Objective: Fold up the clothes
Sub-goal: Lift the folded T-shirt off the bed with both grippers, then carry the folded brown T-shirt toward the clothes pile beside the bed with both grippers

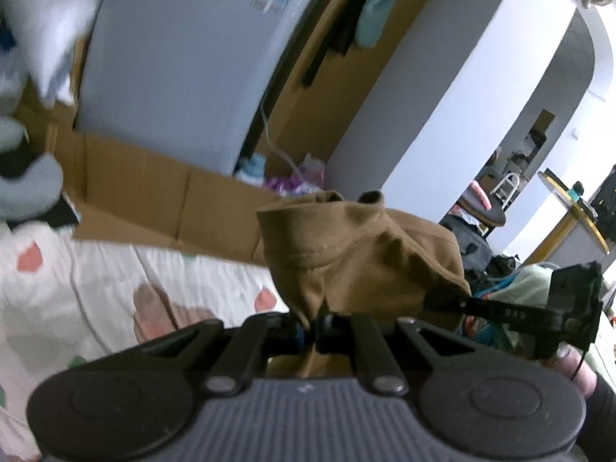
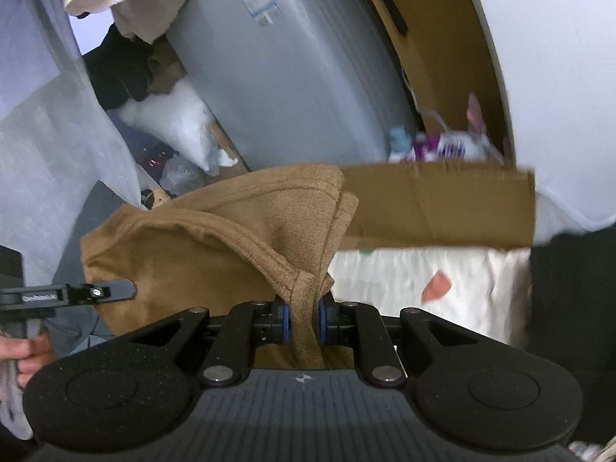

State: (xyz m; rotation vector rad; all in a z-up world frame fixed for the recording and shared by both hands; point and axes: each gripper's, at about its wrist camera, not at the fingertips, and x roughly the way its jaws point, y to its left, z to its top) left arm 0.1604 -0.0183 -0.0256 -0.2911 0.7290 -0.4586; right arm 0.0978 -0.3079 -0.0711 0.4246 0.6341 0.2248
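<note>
A brown garment (image 1: 358,258) hangs bunched in the air above the bed, held from both sides. My left gripper (image 1: 312,327) is shut on a pinched fold of it near its lower edge. In the right wrist view the same brown garment (image 2: 215,246) shows a stitched hem, and my right gripper (image 2: 304,321) is shut on that hem between blue-edged pads. The other gripper's black frame (image 1: 539,308) shows at the right of the left wrist view, with a hand under it. Part of the left gripper's frame (image 2: 69,292) and a hand appear at the left of the right wrist view.
A white bedsheet with coloured patches (image 1: 96,288) lies below. A flattened cardboard sheet (image 2: 442,200) and a grey mattress (image 1: 173,57) stand behind the bed. A white pillow (image 2: 173,123), hanging clothes (image 1: 385,0) and a cluttered room with a round table (image 1: 569,208) surround it.
</note>
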